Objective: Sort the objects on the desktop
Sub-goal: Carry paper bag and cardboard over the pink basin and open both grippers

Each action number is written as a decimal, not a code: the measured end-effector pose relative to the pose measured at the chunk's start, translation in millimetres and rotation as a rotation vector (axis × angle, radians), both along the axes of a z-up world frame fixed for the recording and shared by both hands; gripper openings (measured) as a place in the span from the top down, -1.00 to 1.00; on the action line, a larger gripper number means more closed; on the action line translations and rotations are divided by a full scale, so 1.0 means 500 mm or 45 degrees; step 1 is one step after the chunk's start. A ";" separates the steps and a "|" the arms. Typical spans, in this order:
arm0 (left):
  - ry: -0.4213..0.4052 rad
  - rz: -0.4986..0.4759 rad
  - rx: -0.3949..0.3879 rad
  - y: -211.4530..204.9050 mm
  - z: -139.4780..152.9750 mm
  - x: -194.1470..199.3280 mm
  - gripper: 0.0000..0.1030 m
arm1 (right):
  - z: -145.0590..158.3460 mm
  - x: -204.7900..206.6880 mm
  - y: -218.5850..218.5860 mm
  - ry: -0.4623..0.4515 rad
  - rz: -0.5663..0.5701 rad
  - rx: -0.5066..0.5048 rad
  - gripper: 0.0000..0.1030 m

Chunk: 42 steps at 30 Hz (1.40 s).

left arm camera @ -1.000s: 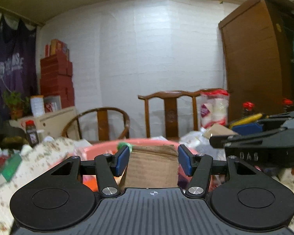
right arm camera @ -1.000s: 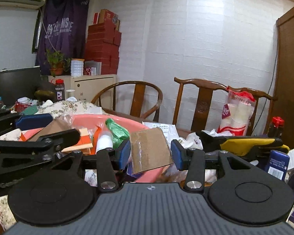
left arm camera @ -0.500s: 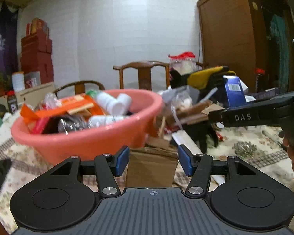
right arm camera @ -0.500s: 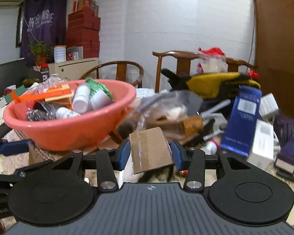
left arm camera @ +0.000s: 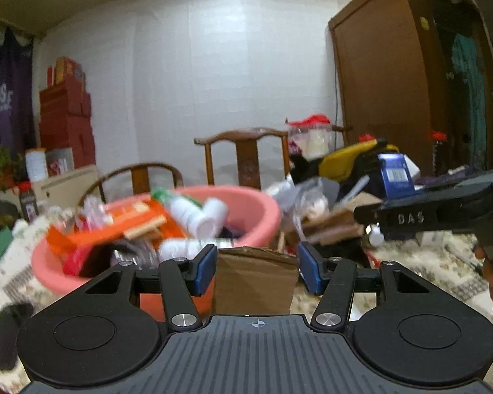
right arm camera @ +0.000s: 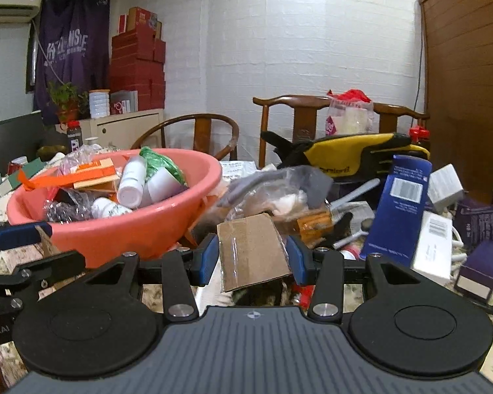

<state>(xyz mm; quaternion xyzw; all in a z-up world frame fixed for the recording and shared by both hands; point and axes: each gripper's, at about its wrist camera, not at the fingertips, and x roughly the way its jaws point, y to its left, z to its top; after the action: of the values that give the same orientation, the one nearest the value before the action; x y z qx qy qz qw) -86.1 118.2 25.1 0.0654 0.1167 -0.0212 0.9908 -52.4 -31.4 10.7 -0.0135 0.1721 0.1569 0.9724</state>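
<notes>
A pink basin [left arm camera: 263,220] [right arm camera: 141,226] holds white bottles [right arm camera: 131,182], orange packs and plastic bags. My left gripper [left arm camera: 258,271] is shut on a brown cardboard piece [left arm camera: 254,282], in front of the basin. My right gripper [right arm camera: 252,259] is shut on a second brown cardboard piece [right arm camera: 251,251], to the right of the basin and in front of the clutter pile. The right gripper's side also shows in the left wrist view [left arm camera: 437,211].
A clear plastic bag [right arm camera: 279,190], a blue box [right arm camera: 397,207], white boxes [right arm camera: 432,243], purple boxes [right arm camera: 483,262] and a yellow-black tool [right arm camera: 351,156] crowd the table's right. Wooden chairs [right arm camera: 197,131] stand behind. A wardrobe [left arm camera: 394,98] is at the right.
Both grippers dropped from above the basin to table level half a second ago, then rose slightly. Each still holds its cardboard piece.
</notes>
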 end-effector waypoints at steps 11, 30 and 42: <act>-0.139 0.136 0.036 0.075 0.113 0.081 -0.10 | 0.092 0.067 0.121 -0.104 0.118 -0.042 0.03; 0.019 0.305 0.012 0.252 0.085 0.257 -0.33 | 0.082 0.263 0.336 0.009 0.248 -0.100 -0.14; -0.021 0.371 0.020 0.255 0.086 0.225 -1.00 | 0.051 0.250 0.331 0.028 0.149 -0.216 -0.95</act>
<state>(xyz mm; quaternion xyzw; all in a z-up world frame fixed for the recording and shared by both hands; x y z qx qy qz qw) 26.5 245.9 68.0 0.0559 0.1170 0.1242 0.9838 72.5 134.3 36.3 -0.1042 0.1941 0.1986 0.9550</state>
